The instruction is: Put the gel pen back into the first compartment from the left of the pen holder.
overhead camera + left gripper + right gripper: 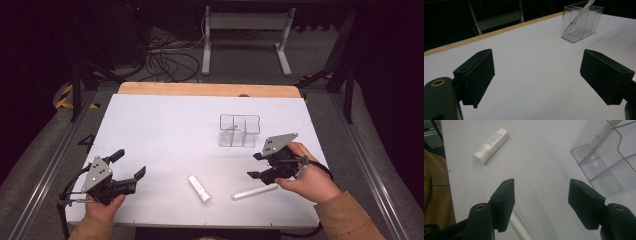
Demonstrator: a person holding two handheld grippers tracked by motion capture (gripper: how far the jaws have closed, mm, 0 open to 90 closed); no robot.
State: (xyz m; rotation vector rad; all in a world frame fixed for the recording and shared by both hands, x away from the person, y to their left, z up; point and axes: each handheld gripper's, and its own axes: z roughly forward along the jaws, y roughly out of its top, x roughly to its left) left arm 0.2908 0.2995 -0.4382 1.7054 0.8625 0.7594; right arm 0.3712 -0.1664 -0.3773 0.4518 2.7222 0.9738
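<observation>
right gripper point(256, 165) sits right of centre in the high view, jaws spread wide, nothing between the pads. it's low over the white stick point(255, 192), a slim pen-like tube lying on the table point(160, 130) at lower right, just under the right hand point(307, 177). in the right gripper view the stick point(520, 226) shows at the bottom edge, below the left jaw and not between the two, so the grip isn't lined up yet.

left gripper point(132, 167) is at lower left of the high view, also wide open and holding nothing, parked on the table.

second item, a short white tube point(199, 188), lies bottom centre, well apart from the stick. clear organizer point(239, 131) stands just above the right gripper, one slim item already leaning in its back compartment point(576, 18).

my read: step in hand is picking up the stick. to do it well:
- shift the gripper so the stick sits between the pads, jaws across its long axis
- take it near mid-length so it doesn't swing
- get the pads right down to the table before closing; it's round and will likely roll
- keep clear of the organizer wall
</observation>
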